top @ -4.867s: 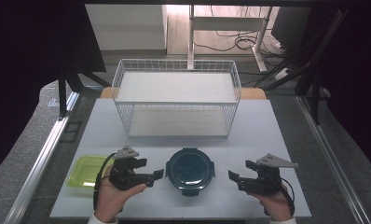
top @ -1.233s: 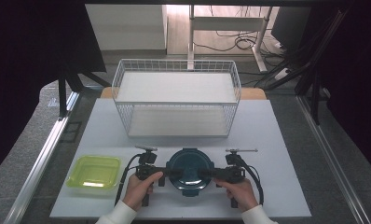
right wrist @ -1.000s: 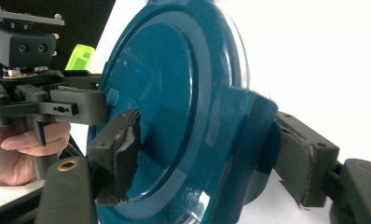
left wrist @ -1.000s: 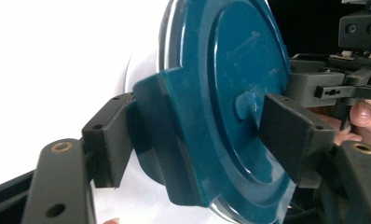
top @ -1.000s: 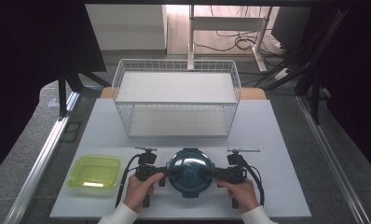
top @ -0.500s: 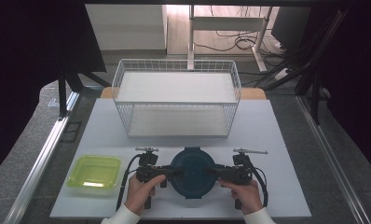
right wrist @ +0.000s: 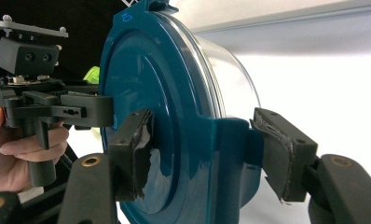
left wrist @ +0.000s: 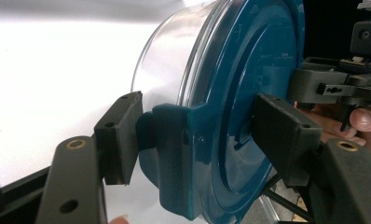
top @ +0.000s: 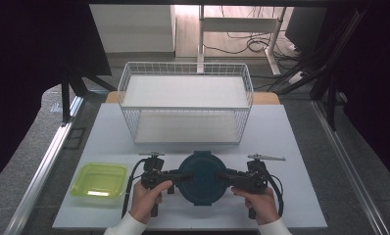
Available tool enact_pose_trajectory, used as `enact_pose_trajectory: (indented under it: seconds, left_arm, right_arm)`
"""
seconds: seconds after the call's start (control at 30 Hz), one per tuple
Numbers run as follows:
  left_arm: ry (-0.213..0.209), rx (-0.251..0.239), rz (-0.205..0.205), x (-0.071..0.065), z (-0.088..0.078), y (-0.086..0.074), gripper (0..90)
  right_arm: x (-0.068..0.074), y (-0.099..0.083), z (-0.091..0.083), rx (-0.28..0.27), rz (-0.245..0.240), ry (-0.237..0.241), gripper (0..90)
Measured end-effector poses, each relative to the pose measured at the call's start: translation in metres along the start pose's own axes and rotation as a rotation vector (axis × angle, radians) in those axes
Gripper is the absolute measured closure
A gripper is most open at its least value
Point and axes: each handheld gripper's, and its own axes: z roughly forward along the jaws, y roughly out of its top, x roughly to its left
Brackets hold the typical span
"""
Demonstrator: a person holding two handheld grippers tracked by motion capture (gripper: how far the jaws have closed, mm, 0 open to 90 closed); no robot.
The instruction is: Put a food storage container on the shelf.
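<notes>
A round clear container with a dark teal lid (top: 202,177) sits between my two hands at the table's front, a little off the surface. My left gripper (top: 183,177) holds its left edge: one pad presses the lid's latch tab (left wrist: 169,140), the other the lid's top face. Its jaws have just been closing on it. My right gripper (top: 222,178) holds the opposite edge, pads on the lid face (right wrist: 141,93) and the tab there. Its jaws have also just been closing, with the lid's rim between them.
A lime green square container (top: 99,179) lies at the front left of the white table (top: 291,137). A white wire basket (top: 185,105) with a shelf stands at the back centre. Dark floor and metal rails flank the table.
Both grippers moved in from the sides to the teal-lidded container and closed on its opposite edges. The container has since risen slightly, its lid looking larger.
</notes>
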Motion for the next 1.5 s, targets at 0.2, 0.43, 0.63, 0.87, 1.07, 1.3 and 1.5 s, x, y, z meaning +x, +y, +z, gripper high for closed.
enact_pose_trajectory:
  seconds: [0.2,0.43,0.63,0.87,1.07,1.3,1.5]
  left_arm:
    - [0.003,-0.001,0.009,-0.004,-0.006,0.007,35.0]
    - [0.008,-0.018,0.021,-0.013,-0.016,0.017,35.1]
    - [0.016,-0.038,0.022,-0.022,-0.025,0.025,35.0]
    - [0.023,-0.075,0.034,-0.030,-0.038,0.034,36.2]
    - [0.019,-0.083,0.040,-0.034,-0.041,0.046,36.9]
    - [0.031,-0.088,0.054,-0.038,-0.043,0.053,37.1]
    - [0.030,-0.096,0.072,-0.043,-0.049,0.060,37.2]
  right_arm:
    - [0.006,0.004,-0.001,-0.016,-0.015,0.002,38.8]
    - [0.014,0.010,-0.006,-0.027,-0.032,0.011,38.9]
    - [0.022,0.019,-0.011,-0.037,-0.037,0.018,38.9]
    - [0.030,0.031,-0.014,-0.036,-0.036,0.039,39.0]
    - [0.034,0.044,-0.017,-0.050,-0.038,0.042,38.9]
    - [0.032,0.051,-0.016,-0.050,-0.022,0.052,38.9]
    - [0.039,0.063,-0.021,-0.050,-0.047,0.048,38.9]
